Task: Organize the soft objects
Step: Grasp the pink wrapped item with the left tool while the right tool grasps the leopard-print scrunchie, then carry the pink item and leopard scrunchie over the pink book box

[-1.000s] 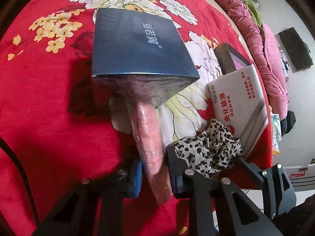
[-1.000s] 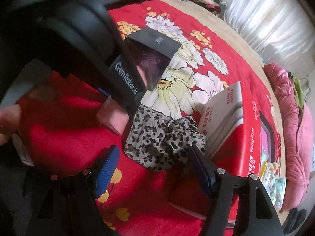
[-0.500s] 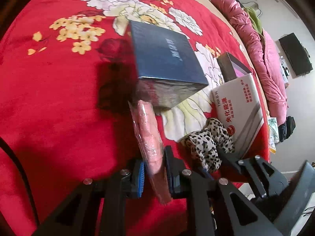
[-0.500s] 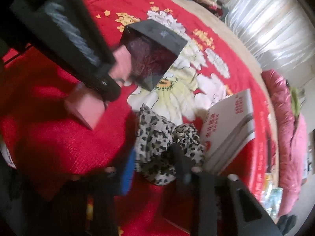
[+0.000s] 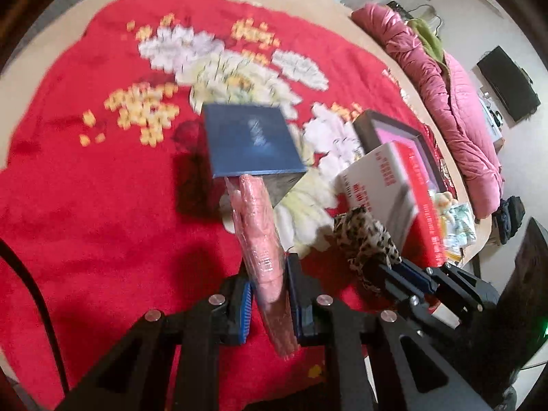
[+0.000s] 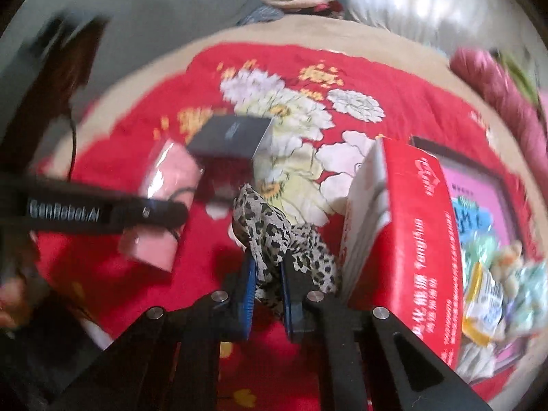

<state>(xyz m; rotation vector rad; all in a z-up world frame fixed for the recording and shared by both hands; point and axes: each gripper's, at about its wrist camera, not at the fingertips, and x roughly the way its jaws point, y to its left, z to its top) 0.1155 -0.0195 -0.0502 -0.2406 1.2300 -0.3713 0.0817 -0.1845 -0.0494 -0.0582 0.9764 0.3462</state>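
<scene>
My left gripper (image 5: 269, 294) is shut on a pink cloth in a clear plastic wrap (image 5: 260, 236), held above the red flowered blanket; the same pack shows in the right wrist view (image 6: 164, 205). My right gripper (image 6: 267, 294) is shut on a leopard-print cloth (image 6: 274, 236), lifted off the blanket; it also shows in the left wrist view (image 5: 366, 239), with the right gripper (image 5: 404, 274) below it. A dark blue box (image 5: 250, 140) stands open-sided on the blanket beyond the pink pack, also in the right wrist view (image 6: 233, 133).
A red and white carton (image 6: 411, 233) stands right of the leopard cloth, on a flat pink-faced box (image 6: 479, 205). Small packets (image 6: 496, 294) lie at the right. A pink quilt (image 5: 445, 85) lies along the bed's far right edge. The blanket (image 5: 85, 205) covers the bed.
Both grippers have pulled back and up. The right gripper has closed on the leopard cloth and lifted it. The pink pack has come away from the blue box.
</scene>
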